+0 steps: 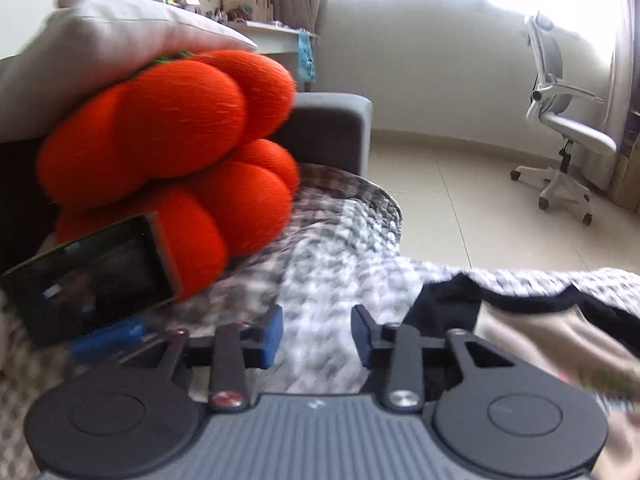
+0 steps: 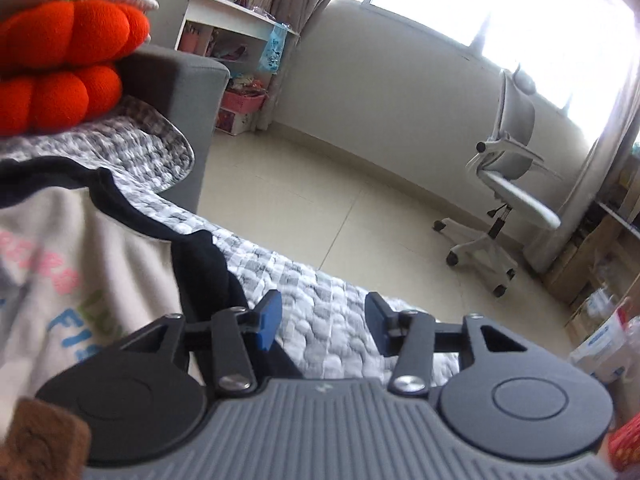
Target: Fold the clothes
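Observation:
A cream T-shirt with dark navy trim (image 2: 80, 240) and coloured lettering lies on a grey-and-white checked quilt (image 2: 320, 312). In the left wrist view the same shirt (image 1: 540, 332) shows at the lower right, blurred. My left gripper (image 1: 316, 334) hovers over the quilt (image 1: 320, 256), left of the shirt, open with nothing between its blue pads. My right gripper (image 2: 322, 322) is open over the quilt just right of the shirt's navy edge, and it holds nothing.
Stacked orange plush cushions (image 1: 168, 148) under a pale pillow (image 1: 112, 40) sit at the left on a grey sofa arm (image 1: 328, 128). A dark phone-like screen (image 1: 92, 276) leans by the cushions. A white office chair (image 2: 508, 184) stands on the tiled floor beyond the quilt's edge.

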Available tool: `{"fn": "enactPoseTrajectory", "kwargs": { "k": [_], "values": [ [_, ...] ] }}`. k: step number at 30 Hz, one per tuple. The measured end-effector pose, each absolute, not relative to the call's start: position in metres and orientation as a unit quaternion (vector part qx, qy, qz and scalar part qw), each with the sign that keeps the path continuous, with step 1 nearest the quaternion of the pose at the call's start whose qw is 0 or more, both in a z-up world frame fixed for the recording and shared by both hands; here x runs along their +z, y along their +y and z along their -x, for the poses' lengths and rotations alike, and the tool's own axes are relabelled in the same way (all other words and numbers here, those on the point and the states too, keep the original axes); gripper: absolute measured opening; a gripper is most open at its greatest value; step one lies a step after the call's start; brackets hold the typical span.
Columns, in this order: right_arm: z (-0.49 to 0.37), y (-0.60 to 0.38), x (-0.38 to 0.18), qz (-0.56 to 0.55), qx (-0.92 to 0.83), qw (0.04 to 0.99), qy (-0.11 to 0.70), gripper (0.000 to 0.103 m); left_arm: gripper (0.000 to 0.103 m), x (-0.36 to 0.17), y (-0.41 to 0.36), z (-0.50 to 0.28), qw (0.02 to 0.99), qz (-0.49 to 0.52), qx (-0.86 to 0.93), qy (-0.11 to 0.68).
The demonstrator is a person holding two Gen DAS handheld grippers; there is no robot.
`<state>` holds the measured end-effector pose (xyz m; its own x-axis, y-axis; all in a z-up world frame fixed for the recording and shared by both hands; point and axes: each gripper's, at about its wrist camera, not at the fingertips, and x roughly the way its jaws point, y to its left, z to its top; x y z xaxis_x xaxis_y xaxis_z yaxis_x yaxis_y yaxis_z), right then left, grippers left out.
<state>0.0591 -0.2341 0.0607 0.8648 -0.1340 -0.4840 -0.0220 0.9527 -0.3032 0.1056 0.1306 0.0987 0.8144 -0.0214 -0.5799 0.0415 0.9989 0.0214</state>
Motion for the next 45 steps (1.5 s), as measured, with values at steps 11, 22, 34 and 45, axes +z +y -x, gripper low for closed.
{"fn": "enactPoseTrajectory", "kwargs": {
  "k": [11, 22, 34, 45],
  "values": [
    [0.126, -0.276, 0.061, 0.059, -0.01, 0.949, 0.31, 0.051, 0.082, 0.054, 0.186, 0.095, 0.939, -0.002, -0.025, 0.343],
    [0.176, -0.26, 0.051, 0.054, 0.019, 0.945, 0.321, 0.051, 0.082, 0.048, 0.167, 0.127, 0.936, -0.054, -0.02, 0.348],
    [0.171, -0.253, 0.047, 0.137, -0.01, 0.941, 0.309, 0.003, 0.006, 0.079, 0.225, 0.116, 0.938, -0.031, 0.013, 0.345],
    [0.075, -0.367, 0.077, 0.155, -0.269, 0.916, 0.256, 0.006, 0.02, 0.118, 0.329, 0.02, 0.928, -0.028, 0.181, 0.323]
  ]
}}
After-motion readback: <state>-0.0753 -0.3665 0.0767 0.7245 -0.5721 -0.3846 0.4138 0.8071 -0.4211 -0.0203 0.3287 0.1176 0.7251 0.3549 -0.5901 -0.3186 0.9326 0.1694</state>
